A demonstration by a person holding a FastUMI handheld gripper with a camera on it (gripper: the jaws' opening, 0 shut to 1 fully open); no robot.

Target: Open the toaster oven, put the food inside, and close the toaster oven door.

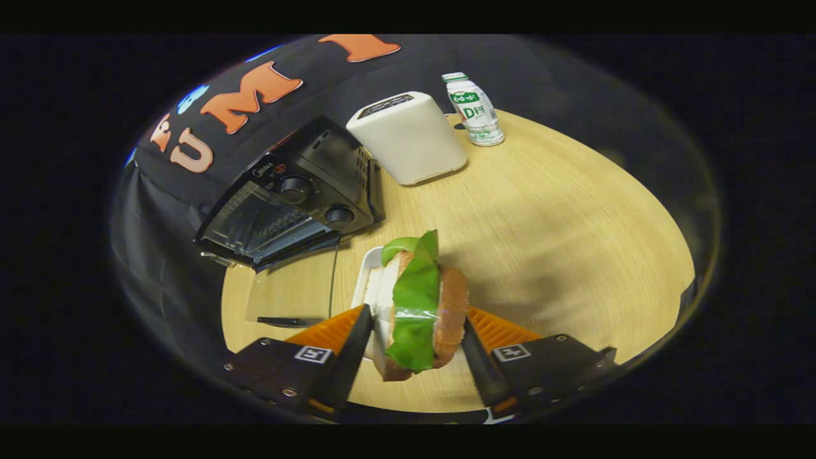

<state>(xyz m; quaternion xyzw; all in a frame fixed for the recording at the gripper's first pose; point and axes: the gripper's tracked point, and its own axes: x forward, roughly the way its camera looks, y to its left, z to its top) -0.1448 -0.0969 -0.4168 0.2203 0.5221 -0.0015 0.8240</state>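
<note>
A sandwich [417, 287] with brown bread, a white layer and green lettuce sits upright between my fingers, and my gripper [415, 319] is shut on it, one finger pressing each side. It hangs just above a white plate [366, 275] on the round wooden table [561, 242]. The black toaster oven [299, 191] stands beyond the fingers to the left, at the table's edge. Its glass door [287, 296] lies folded down flat, with the dark handle [290, 322] nearest me. The wire rack shows inside the opening [264, 223].
A white box-shaped appliance [408, 137] stands right of the oven at the back. Further right is a small white bottle [475, 108] with a green label. A black cable [333, 274] runs from the oven across the table beside the plate.
</note>
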